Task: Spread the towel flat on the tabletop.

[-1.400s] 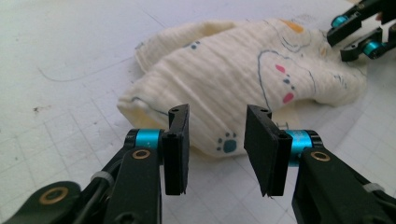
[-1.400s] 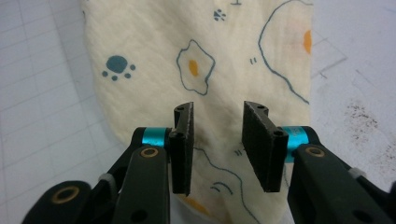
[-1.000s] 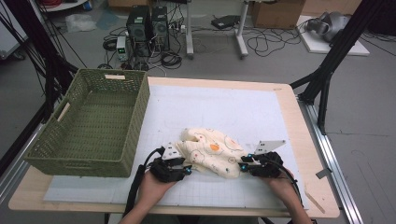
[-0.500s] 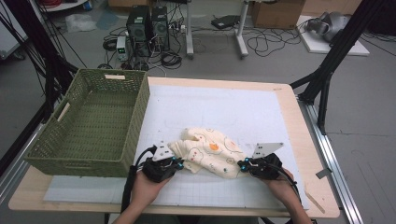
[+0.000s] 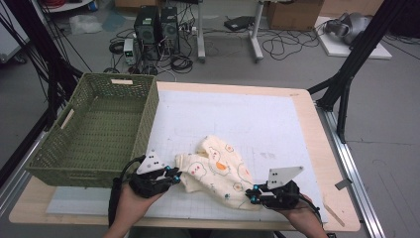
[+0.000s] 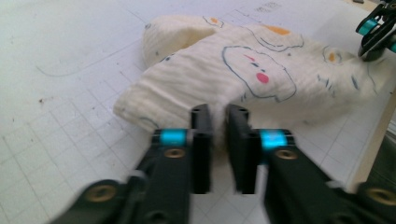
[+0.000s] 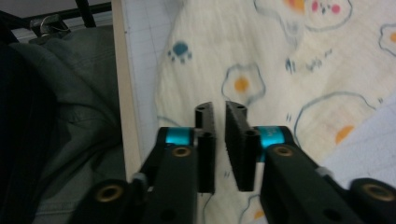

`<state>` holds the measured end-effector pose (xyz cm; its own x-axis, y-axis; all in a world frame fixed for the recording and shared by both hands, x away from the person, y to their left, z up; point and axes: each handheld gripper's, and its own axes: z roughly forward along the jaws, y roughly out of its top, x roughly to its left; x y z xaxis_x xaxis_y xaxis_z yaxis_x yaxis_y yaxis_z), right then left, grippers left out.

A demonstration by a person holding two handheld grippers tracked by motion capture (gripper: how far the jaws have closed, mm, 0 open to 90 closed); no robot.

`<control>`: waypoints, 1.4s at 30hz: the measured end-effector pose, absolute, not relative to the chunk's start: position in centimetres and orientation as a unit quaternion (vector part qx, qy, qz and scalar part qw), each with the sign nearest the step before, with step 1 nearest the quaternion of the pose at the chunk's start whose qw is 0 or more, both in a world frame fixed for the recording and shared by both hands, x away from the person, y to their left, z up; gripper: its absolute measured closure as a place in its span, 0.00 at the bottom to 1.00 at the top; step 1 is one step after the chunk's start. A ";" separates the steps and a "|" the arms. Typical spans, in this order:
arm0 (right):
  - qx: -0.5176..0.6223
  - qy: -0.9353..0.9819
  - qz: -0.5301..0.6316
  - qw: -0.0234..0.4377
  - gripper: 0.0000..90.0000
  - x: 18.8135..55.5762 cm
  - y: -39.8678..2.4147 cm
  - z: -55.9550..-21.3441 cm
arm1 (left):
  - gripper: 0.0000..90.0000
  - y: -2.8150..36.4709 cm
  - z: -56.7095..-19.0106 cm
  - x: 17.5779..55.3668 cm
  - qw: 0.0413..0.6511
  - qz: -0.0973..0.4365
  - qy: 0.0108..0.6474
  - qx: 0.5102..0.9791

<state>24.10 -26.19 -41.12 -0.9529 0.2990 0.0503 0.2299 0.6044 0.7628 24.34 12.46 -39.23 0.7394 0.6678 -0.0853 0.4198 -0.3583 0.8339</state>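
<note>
While one cream printed cloth (image 5: 218, 171) lies crumpled near the desk's (image 5: 317, 148) front edge, left gripper (image 5: 173, 174) fingers pinching its left end, right gripper (image 5: 251, 195) fingers seemingly nipping its right end, both having just eased wider, one green basket (image 5: 94, 134) left, open mat behind.

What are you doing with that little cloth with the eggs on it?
A person holds a gripper in each hand at a table. The left gripper pinches one edge of the cream cloth with egg pictures; its jaws have just been opening a little, with cloth between them. The right gripper has the opposite, nearer edge between its jaws. The cloth lies rumpled on the white mat, and a green basket sits beside it.
</note>
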 end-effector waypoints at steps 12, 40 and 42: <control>0.208 0.886 0.406 0.082 0.66 31.5 -24.8 -42.4 | 0.68 10.5 -41.9 27.0 0.443 0.129 0.348 0.816; 0.223 0.891 0.388 0.073 0.80 31.4 -27.0 -41.4 | 0.91 11.0 -41.0 27.2 0.447 0.114 0.333 0.822; 0.227 0.888 0.392 0.073 0.76 32.4 -26.4 -41.2 | 0.88 10.8 -40.4 28.1 0.455 0.121 0.334 0.817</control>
<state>32.37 -26.42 -41.17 -0.8863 0.4607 0.0476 0.3456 0.5893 0.7303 28.15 10.82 -40.42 0.7482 0.6551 -0.1053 0.4349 -0.3643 0.8235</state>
